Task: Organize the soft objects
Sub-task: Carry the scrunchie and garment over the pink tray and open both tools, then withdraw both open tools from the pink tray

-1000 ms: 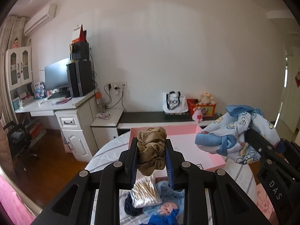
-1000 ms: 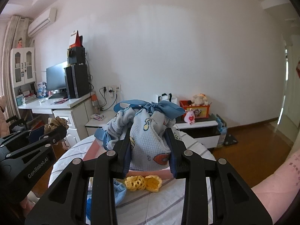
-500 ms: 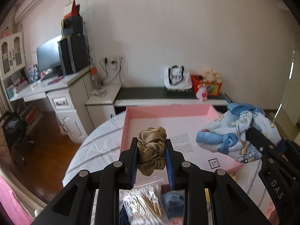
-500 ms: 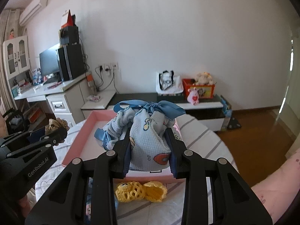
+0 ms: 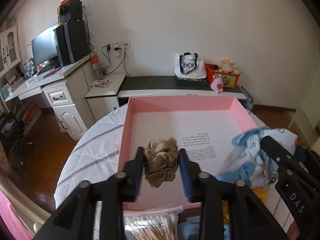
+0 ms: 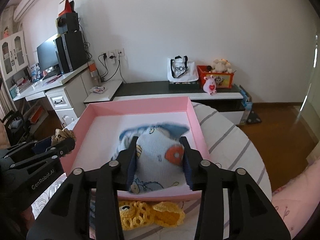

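A pink shallow box [image 5: 125, 132] [image 6: 197, 124] lies on the round striped table. My left gripper [image 5: 161, 152] is over the box's near left part with its jaws spread; a tan scrunchie [image 5: 162, 163] sits loosely between them. My right gripper [image 6: 160, 142] is over the box's middle with its jaws spread around a light blue printed cloth bundle [image 6: 160, 156], which is blurred. That bundle [image 5: 254, 158] and the right gripper's finger [image 5: 280, 160] also show at the right of the left wrist view. The left gripper's finger [image 6: 60, 146] shows at the left of the right wrist view.
A bag of cotton swabs [image 5: 152, 226] and blue knitted items lie in front of the box. A yellow crocheted piece [image 6: 148, 214] lies by the box's near edge. A desk with a monitor [image 5: 45, 48] and a low cabinet [image 5: 180, 84] stand beyond the table.
Both grippers have moved forward and down over the pink box. Both jaws have opened wider, and the scrunchie and the blue bundle have loosened in them.
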Demonstrator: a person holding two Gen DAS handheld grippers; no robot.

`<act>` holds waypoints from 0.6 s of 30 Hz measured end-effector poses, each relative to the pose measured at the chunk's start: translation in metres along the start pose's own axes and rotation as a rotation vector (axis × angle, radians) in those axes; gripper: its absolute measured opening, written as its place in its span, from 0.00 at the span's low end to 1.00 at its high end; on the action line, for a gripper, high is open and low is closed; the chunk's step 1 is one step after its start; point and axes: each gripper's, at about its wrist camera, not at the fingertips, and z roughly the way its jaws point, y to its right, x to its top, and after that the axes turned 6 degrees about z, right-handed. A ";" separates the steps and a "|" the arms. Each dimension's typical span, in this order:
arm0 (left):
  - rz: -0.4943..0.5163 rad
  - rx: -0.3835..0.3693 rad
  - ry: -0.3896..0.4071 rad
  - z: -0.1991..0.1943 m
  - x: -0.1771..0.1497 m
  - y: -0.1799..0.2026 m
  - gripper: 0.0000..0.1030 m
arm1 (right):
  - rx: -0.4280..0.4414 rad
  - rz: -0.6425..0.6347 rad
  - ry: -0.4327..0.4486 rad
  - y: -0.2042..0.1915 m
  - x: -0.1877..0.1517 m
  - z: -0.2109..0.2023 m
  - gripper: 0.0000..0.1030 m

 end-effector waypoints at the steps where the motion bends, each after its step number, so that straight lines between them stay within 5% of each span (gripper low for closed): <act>1: 0.000 0.000 0.002 0.002 0.000 -0.001 0.63 | 0.000 0.000 -0.002 0.001 0.000 0.001 0.43; 3: -0.010 -0.007 0.015 0.004 -0.001 -0.004 0.77 | 0.004 0.002 -0.001 0.003 -0.001 0.002 0.45; 8: -0.025 -0.001 0.020 0.003 -0.011 -0.012 0.83 | -0.028 -0.006 0.039 0.005 -0.001 -0.006 0.68; 18: -0.037 0.007 0.020 -0.011 -0.039 -0.009 0.83 | -0.054 -0.006 0.044 0.009 0.001 -0.012 0.70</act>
